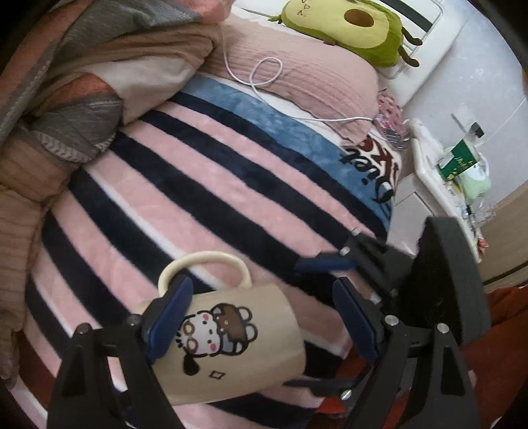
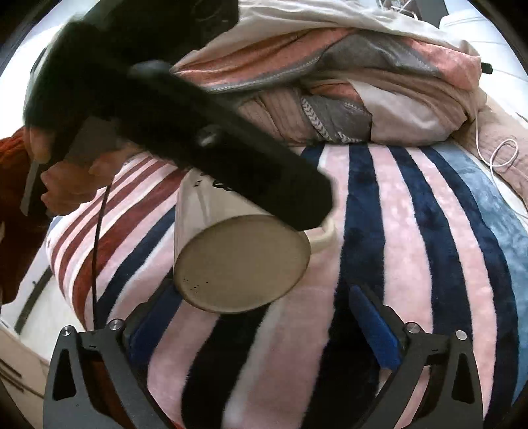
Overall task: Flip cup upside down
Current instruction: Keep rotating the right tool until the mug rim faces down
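Observation:
A cream mug [image 1: 227, 340] with a cartoon animal print lies tilted on its side between the fingers of my left gripper [image 1: 260, 323], handle [image 1: 204, 264] up. One blue pad [image 1: 170, 316] presses its side near the handle; the other pad [image 1: 354, 320] stands a little apart from the mug's wide end. In the right wrist view the mug [image 2: 241, 260] shows its flat base toward the camera, held above the striped blanket. My right gripper [image 2: 264, 333] is open and empty just below the mug, also visible in the left wrist view [image 1: 330, 323].
A pink and navy striped blanket [image 1: 198, 184] covers the bed. Piled bedding [image 1: 66, 99] lies at the left, a pink pillow [image 1: 313, 82] with a white cable [image 1: 264, 76] and an avocado plush [image 1: 363, 29] behind. A cluttered white bedside shelf [image 1: 445, 171] stands at right.

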